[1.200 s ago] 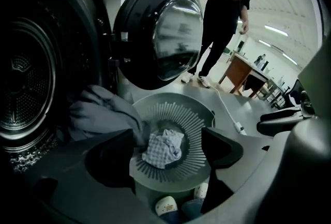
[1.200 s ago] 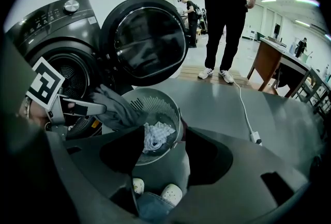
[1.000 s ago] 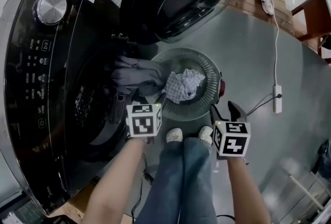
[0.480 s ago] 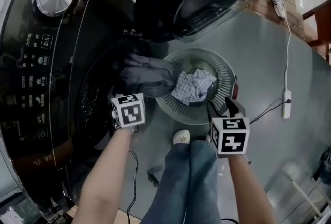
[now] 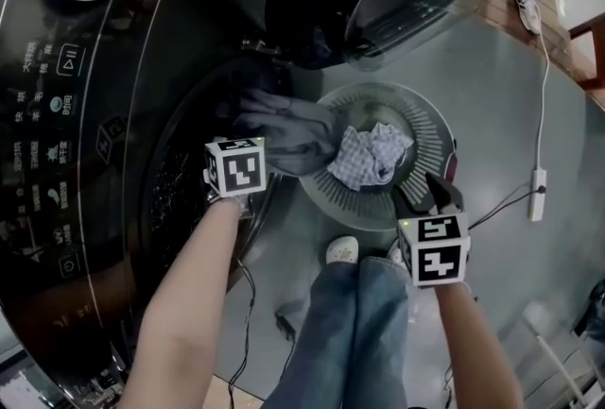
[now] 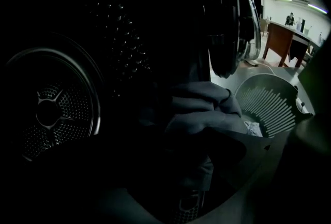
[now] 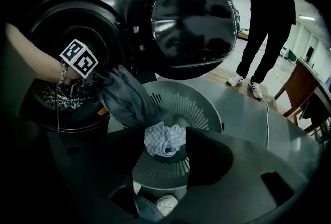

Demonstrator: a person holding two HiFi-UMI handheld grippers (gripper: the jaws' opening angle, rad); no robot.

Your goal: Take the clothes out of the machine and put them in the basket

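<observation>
Left tongs point(image 7: 98, 77), murky in shadow, clamp the grey garment point(image 5: 293, 128); right tongs point(image 5: 430, 195) gape above the basket point(image 5: 435, 133)

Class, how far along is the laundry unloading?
Done: checked cloth lies in the basket. In hand: left tool grips the grey garment, draped from machine to basket; right tool open, empty. Left: drop it in; the dark drum may hold more.

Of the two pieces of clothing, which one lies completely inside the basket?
The small checked cloth, resting on the floor of the basket. The grey garment only hangs over the rim, its other end up at the opening of the machine.
</observation>
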